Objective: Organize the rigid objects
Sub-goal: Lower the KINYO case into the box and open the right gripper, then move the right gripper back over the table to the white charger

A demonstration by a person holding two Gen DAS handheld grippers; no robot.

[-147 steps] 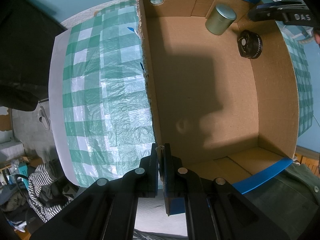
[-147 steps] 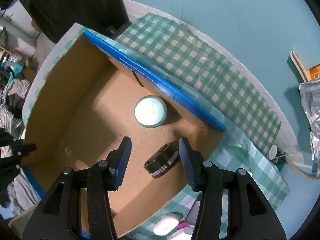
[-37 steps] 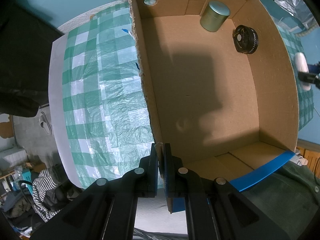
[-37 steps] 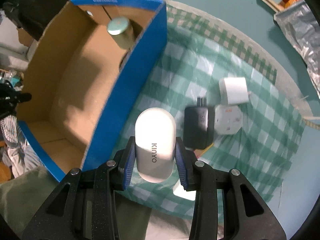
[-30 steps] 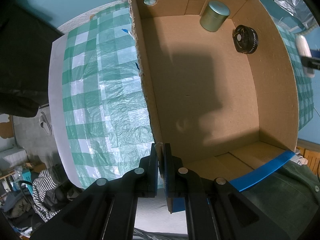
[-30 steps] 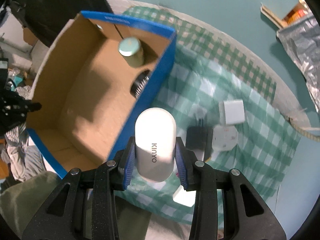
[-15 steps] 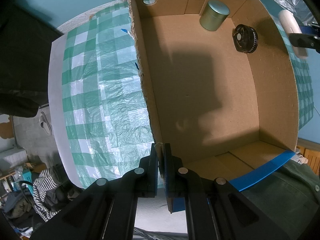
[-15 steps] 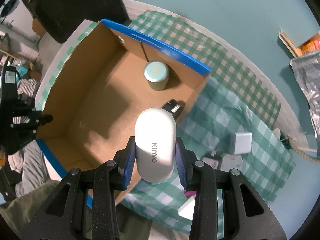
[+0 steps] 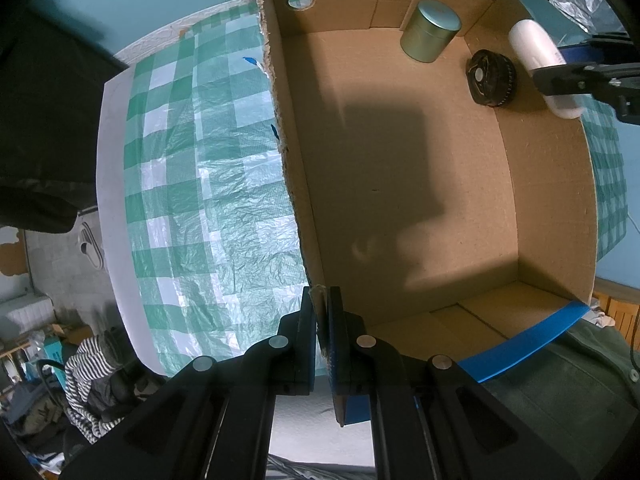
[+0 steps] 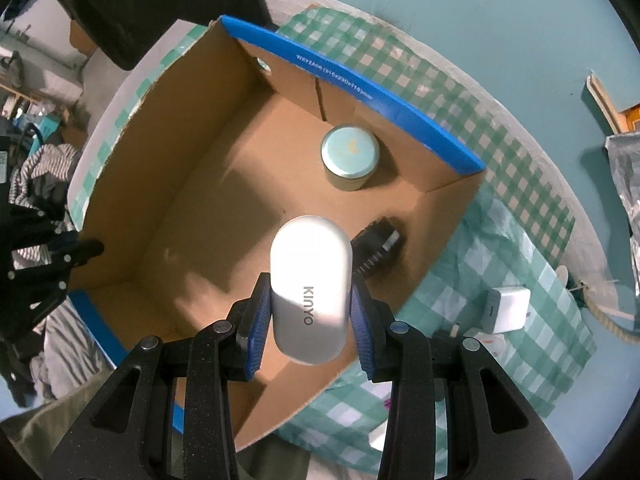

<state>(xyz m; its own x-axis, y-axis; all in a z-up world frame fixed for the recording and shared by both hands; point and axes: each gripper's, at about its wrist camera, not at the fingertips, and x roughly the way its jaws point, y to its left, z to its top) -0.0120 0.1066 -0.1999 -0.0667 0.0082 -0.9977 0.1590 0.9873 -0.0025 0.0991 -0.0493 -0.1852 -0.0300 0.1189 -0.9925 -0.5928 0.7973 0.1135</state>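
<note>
Step in hand: a white oblong case (image 10: 308, 292) is being carried to the cardboard box (image 10: 132, 184), so that it can be set down with the things already stowed there.

Right gripper (image 10: 308, 308): its blue pads are pressed on the two long sides of the case, the jaws set narrow to the case's width. The printed face is turned up to the camera and the rounded end sticks out past the fingertips, a hold judged to let the case be lowered end first.

Case, relative to the jaws: held between them, above the box floor near the wall on that side, seen also in the left wrist view (image 9: 540, 68).

Left gripper (image 9: 322, 312): its jaws are closed tight on the torn edge of the box wall, which runs straight ahead from the fingertips. The box is judged to be pinned this way so it does not slide while things are dropped in.

Already in the box: a round tin (image 10: 350, 158) stands upright ahead of the right jaws in the far corner; a black ridged disc (image 9: 490, 78) lies just beyond the case, partly hidden by it.

Left outside: a white charger block (image 10: 508, 310) lies on the checked cloth (image 10: 532, 256), beside the right jaws.

Free room: the box floor below and beside the case is bare, so a drop there is judged safe.
</note>
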